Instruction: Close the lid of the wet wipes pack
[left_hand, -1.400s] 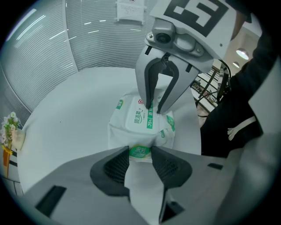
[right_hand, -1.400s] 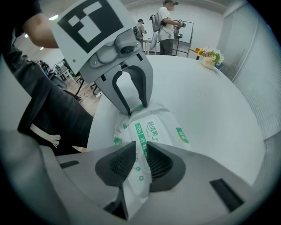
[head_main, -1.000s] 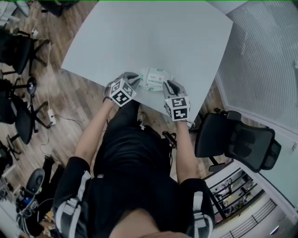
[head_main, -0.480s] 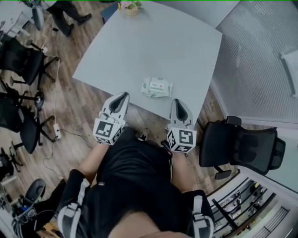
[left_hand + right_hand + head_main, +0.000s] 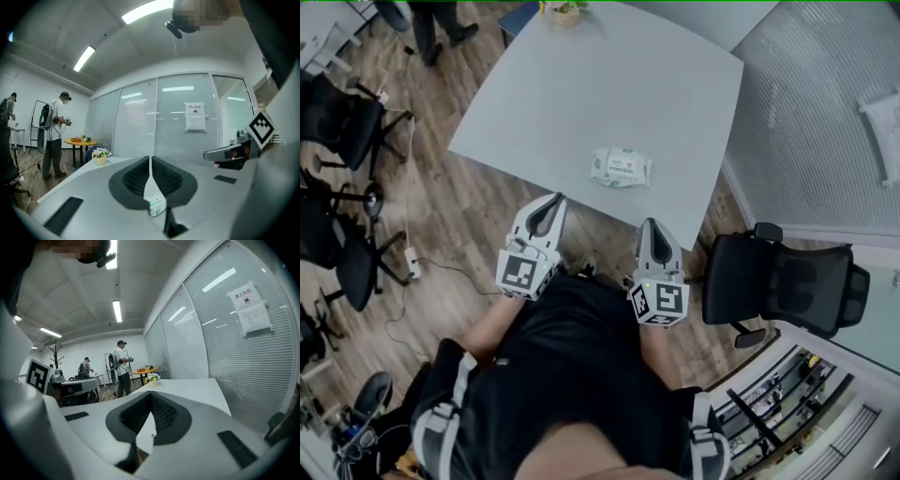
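Observation:
The wet wipes pack, white with green print, lies flat on the grey table near its front right edge; I cannot make out its lid. Both grippers hang off the table, close to the person's body and apart from the pack. My left gripper is shut and holds nothing. My right gripper is also shut and holds nothing. In the left gripper view the shut gripper points level, and the pack peeks through below the jaws. In the right gripper view the gripper has its tips touching.
A black office chair stands right of the person, and more chairs stand on the wooden floor at left. A flower pot sits at the table's far edge. A person stands by a round table. Blind-covered glass walls run along the right.
Both grippers left the sides of the pack, drew back toward the body and rose, and their jaws closed. The pack stayed on the table.

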The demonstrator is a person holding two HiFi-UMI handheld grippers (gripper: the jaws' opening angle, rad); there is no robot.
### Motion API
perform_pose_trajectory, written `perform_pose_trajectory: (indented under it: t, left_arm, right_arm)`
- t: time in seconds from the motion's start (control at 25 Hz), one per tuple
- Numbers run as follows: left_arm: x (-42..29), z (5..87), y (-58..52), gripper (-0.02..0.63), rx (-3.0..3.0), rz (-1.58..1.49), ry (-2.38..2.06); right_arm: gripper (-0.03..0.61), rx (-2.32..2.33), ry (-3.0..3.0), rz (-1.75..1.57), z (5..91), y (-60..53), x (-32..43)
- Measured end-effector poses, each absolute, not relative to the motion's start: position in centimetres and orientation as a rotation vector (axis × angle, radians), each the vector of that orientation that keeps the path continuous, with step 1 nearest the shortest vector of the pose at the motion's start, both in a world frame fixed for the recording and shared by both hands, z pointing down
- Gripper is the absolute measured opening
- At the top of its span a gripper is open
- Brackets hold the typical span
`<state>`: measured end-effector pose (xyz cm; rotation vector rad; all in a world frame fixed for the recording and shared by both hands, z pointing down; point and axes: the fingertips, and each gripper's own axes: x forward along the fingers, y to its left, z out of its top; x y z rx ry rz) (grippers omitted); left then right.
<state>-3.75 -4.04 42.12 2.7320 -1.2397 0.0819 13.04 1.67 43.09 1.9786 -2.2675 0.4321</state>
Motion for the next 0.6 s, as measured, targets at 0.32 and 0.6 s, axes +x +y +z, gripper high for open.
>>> perform_pose_trajectory:
  t: [0.32, 0.6]
  left_arm:
    - [-4.13, 42.35, -3.79, 0.035, 2.739, 0.080, -1.168]
    - [-3.95, 42.33, -3.72, 0.035, 2.757, 0.082, -1.150]
  right_arm:
    - [0.021, 2.004, -2.240, 0.381, 42.19, 1.72, 12.24]
    - [0.021, 1.997, -2.228, 0.388, 42.60, 1.76, 11.87]
